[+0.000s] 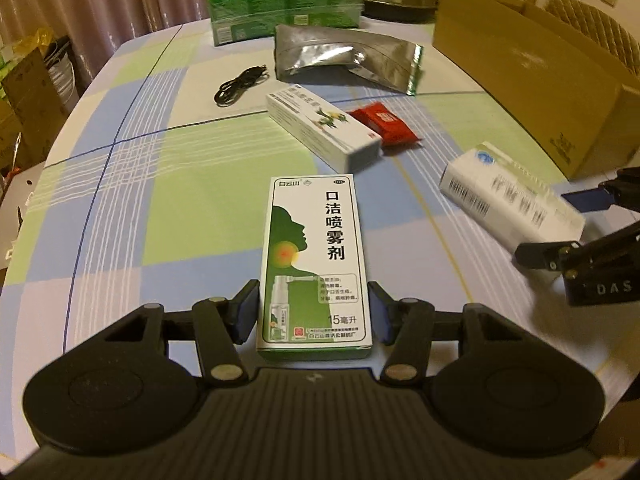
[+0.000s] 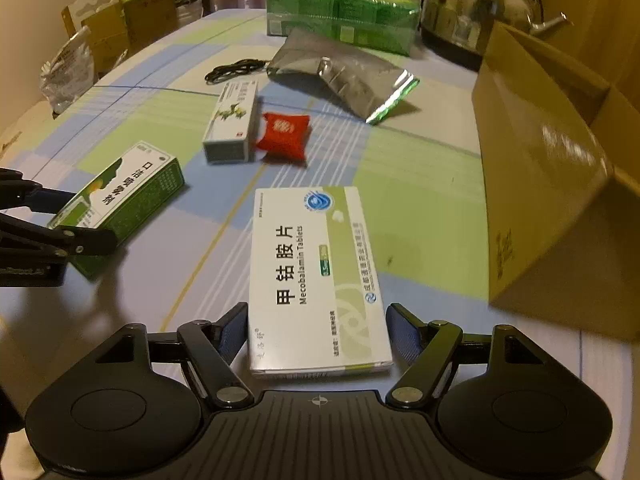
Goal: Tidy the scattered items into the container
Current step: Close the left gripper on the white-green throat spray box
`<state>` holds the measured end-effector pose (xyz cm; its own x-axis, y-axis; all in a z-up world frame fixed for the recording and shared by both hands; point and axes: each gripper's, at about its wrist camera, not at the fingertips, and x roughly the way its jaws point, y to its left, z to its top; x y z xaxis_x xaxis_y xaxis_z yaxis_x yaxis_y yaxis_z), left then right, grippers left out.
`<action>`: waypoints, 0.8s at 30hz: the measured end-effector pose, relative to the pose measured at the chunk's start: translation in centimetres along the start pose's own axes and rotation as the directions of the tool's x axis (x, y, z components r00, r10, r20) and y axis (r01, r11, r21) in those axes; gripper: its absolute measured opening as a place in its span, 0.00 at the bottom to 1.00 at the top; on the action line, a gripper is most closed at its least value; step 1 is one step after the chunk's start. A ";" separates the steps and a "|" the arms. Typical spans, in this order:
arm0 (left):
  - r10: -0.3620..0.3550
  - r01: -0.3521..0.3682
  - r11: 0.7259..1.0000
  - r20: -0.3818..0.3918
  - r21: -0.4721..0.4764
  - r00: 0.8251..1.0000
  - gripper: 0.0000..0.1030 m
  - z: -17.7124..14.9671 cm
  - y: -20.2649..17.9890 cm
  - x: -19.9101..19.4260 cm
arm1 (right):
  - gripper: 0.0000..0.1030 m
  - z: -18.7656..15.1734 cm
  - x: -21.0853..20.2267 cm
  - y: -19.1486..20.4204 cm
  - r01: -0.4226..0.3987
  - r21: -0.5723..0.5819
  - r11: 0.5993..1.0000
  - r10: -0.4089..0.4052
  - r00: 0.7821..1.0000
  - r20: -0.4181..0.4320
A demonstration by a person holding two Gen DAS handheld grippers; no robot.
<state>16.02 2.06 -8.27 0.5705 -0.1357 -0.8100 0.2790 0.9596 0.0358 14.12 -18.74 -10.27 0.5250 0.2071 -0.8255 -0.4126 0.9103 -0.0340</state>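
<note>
In the left wrist view, your left gripper (image 1: 313,311) is gripping the green-and-white spray box (image 1: 314,264), its blue pads pressing on the lower end of the box from both sides and the jaws standing about half open around it. The box is hanging above the checked tablecloth (image 1: 160,184). Off to the right, your right gripper (image 1: 560,228) is carrying the white tablet box (image 1: 508,200), with the cardboard box (image 1: 532,92) lying beyond it. A long white box (image 1: 320,132) is touching a red packet (image 1: 386,124), and a silver pouch (image 1: 344,58) and a black cable (image 1: 238,84) are lying farther back.

In the right wrist view, your right gripper (image 2: 317,334) is clamping the tablet box (image 2: 316,276) at its near end, jaws fairly wide. The open cardboard box (image 2: 552,184) is standing just to its right. At the left edge, your left gripper (image 2: 60,216) is holding the spray box (image 2: 128,196) tilted.
</note>
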 end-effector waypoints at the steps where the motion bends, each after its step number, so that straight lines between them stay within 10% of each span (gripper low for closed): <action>1: 0.005 -0.005 1.000 -0.002 0.002 1.000 0.50 -0.2 -0.2 -0.1 | 0.81 -0.3 -0.1 0.1 -0.001 0.001 1.000 0.001 1.000 0.001; 21: 0.026 -0.026 0.999 0.002 -0.022 1.000 0.50 1.5 -0.1 1.7 | 0.87 1.5 2.3 -0.6 -0.055 0.043 0.998 0.053 0.997 0.049; 24: 0.022 -0.022 0.999 0.005 -0.023 1.000 0.49 1.5 -0.2 1.7 | 0.68 1.3 2.3 -0.5 -0.047 0.045 0.998 0.045 0.998 0.048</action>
<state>18.10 1.31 -8.82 0.5801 -0.1153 -0.8063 0.2488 0.9677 0.0405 16.50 -18.27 -11.37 0.5414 0.2645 -0.7981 -0.4031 0.9147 0.0297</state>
